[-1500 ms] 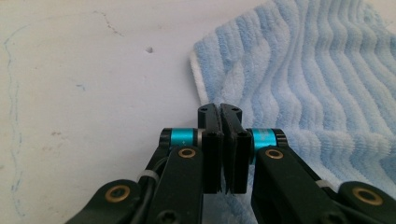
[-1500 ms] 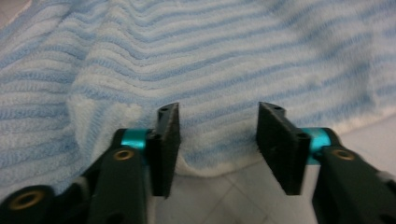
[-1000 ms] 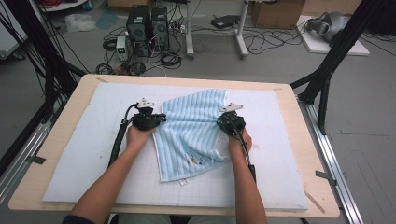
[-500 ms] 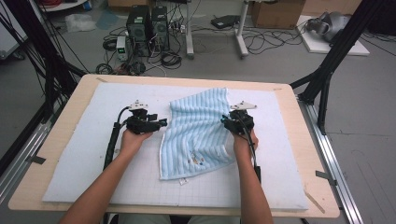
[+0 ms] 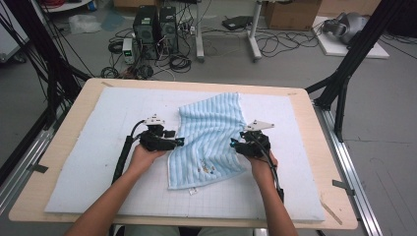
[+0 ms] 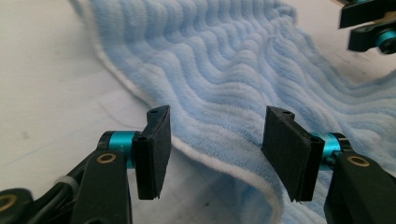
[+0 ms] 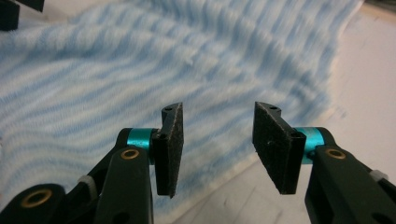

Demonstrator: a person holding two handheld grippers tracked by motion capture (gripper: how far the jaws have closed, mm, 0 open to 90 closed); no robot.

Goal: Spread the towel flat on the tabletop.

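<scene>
A light blue ribbed towel lies rumpled across the middle of the white mat, with a small printed patch and a tag near its front edge. My left gripper sits at the towel's left edge, open, its pads straddling the white hem of the towel. At the towel's right edge my right gripper is open too, its pads hovering over the towel and its border. Nothing is clamped in either one.
The mat covers a wooden table. Black frame posts rise at both sides. Computer towers, cables and boxes lie on the floor beyond the far edge.
Both grippers have moved outward from over the towel to its left and right edges. The towel has shifted and flattened a little.
</scene>
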